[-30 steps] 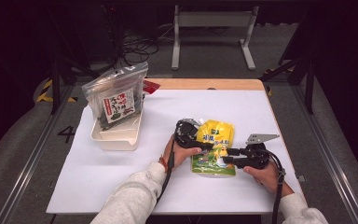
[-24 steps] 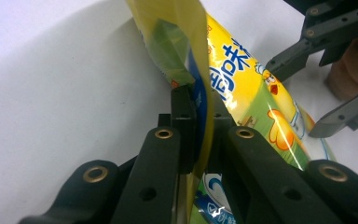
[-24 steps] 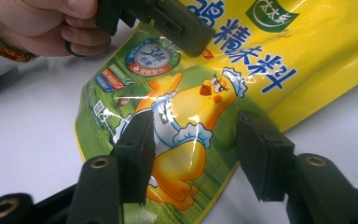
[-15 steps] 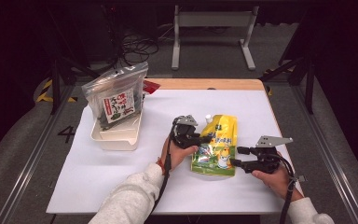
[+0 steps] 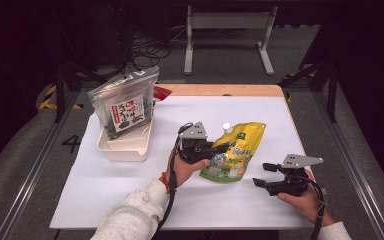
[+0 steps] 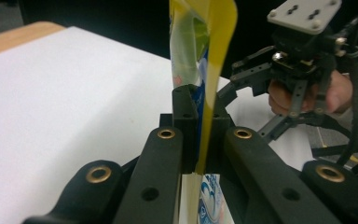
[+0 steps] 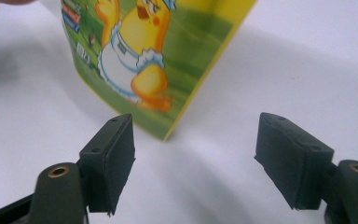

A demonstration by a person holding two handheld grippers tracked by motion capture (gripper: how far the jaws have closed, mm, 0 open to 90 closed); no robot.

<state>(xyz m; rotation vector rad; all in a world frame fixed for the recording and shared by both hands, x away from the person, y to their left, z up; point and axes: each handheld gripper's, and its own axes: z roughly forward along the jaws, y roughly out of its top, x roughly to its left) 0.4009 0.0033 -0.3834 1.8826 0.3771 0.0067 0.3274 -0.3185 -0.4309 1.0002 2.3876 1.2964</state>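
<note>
yellow pouch in left tool

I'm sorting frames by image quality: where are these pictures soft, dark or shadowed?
High view: dark surroundings, evenly lit table. Left gripper view: the clamped yellow pouch is blurred close up, the right gripper beyond sharper. Right gripper view: the pouch's chick print is soft, with a shadow under it on the white surface.

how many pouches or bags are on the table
2: a yellow pouch pinched in the left claw mid-table, and a clear snack bag standing in the white tray at left.
</note>
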